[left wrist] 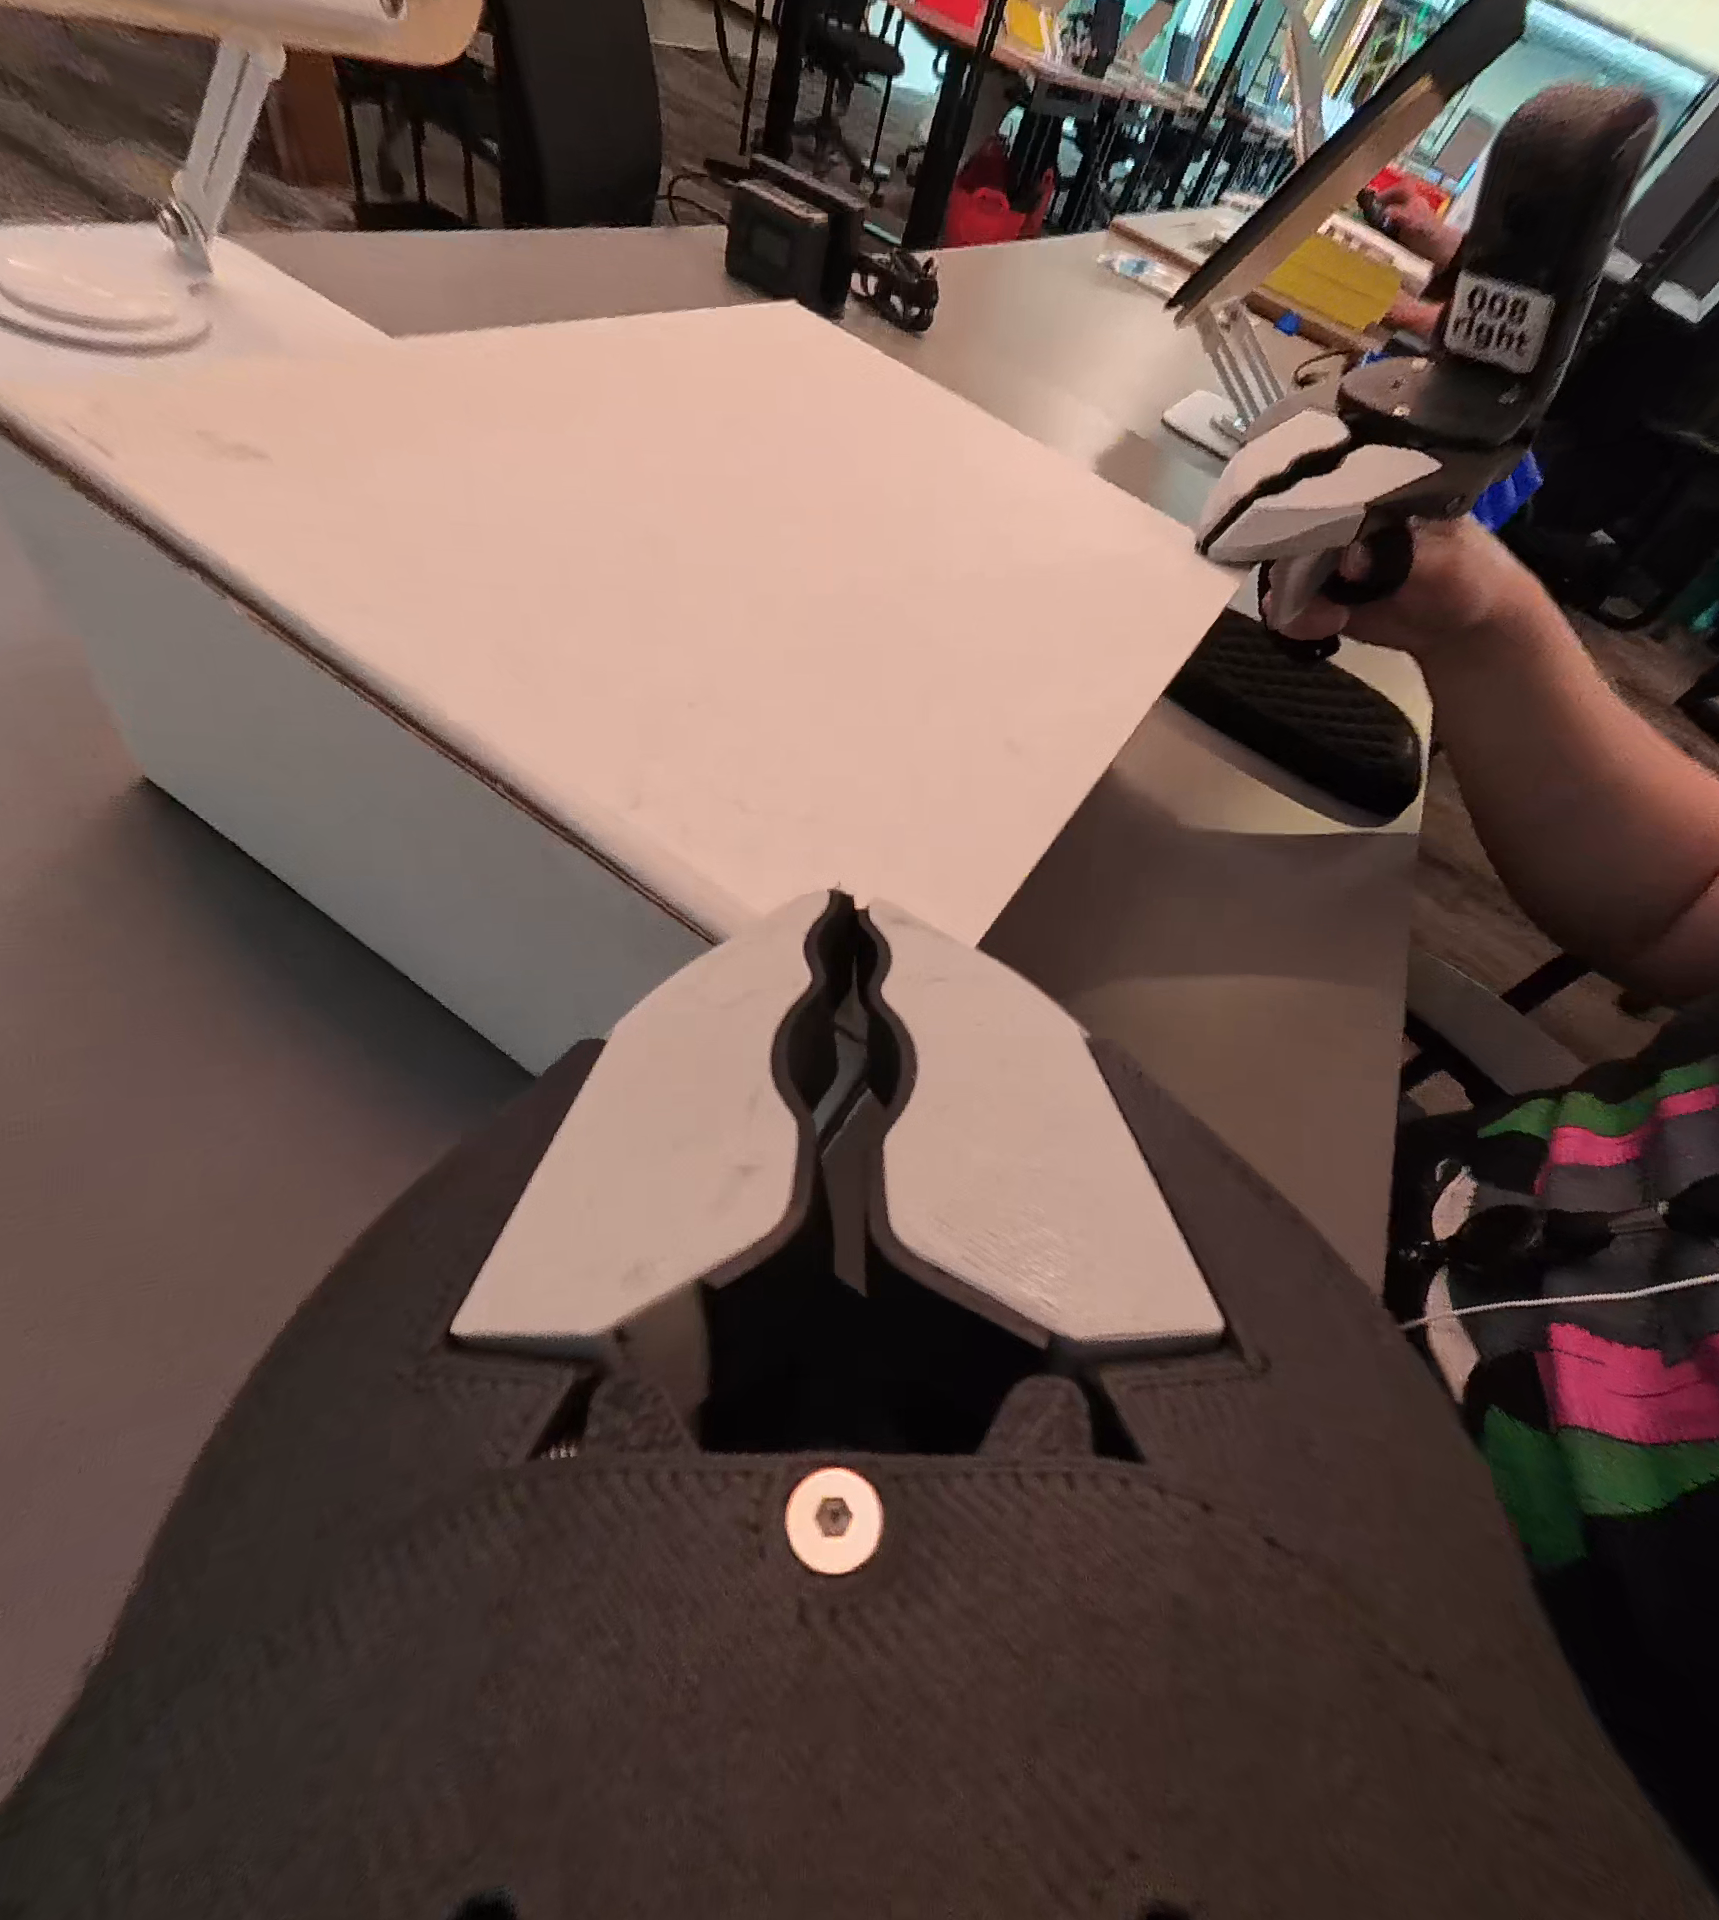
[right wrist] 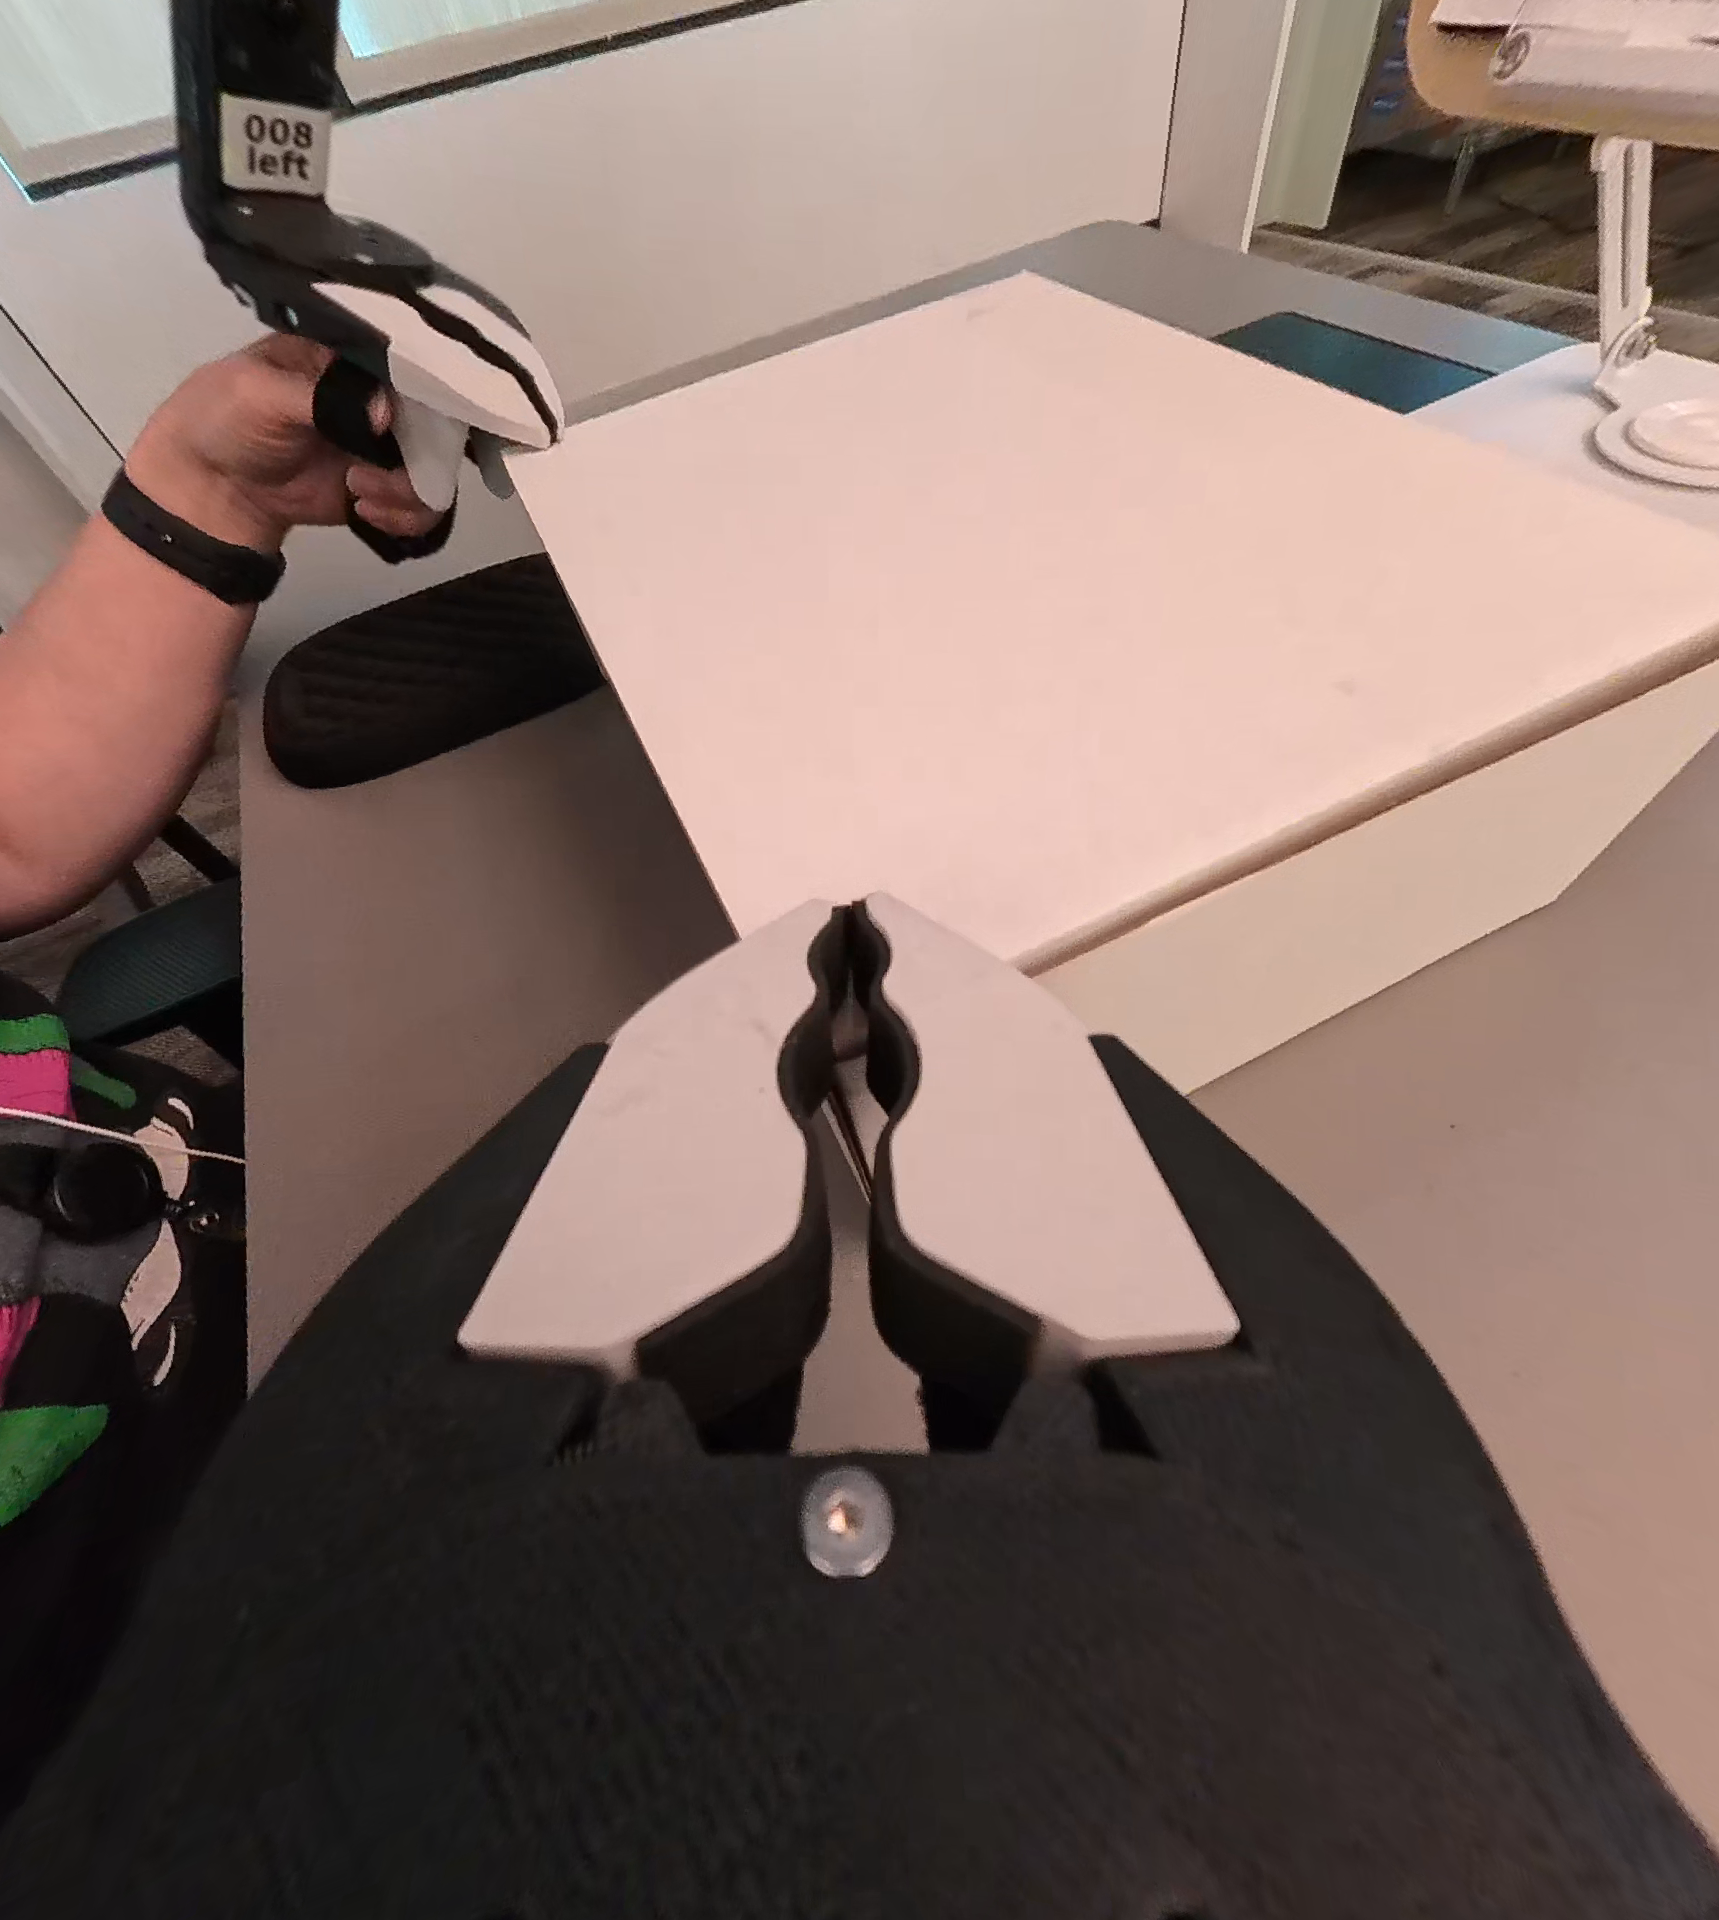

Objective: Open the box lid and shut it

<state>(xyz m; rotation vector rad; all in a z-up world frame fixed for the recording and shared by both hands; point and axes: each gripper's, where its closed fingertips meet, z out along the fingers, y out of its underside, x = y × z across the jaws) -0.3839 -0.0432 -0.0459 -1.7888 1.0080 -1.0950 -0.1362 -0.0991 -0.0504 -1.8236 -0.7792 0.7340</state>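
A large white box (left wrist: 315, 727) stands on the grey table (left wrist: 55, 1039). Its flat white lid (left wrist: 678, 582) covers it, and a thin brown seam runs along the side; the inside is hidden. My left gripper (left wrist: 850, 920) is shut on the lid's near front corner, whose edge shows between the fingers. It also shows in the right wrist view (right wrist: 533, 436). My right gripper (right wrist: 850, 920) is shut on the other front corner of the lid (right wrist: 1094, 623), and shows far right in the left wrist view (left wrist: 1219, 540). The lid's front edge hangs above the table.
A white stand base (left wrist: 96, 301) sits behind the box, and also shows in the right wrist view (right wrist: 1686, 436). A black mesh chair back (right wrist: 419, 675) is at the table's front edge. A small black device (left wrist: 787, 244) stands at the back. A person's arm (left wrist: 1613, 810) holds each gripper.
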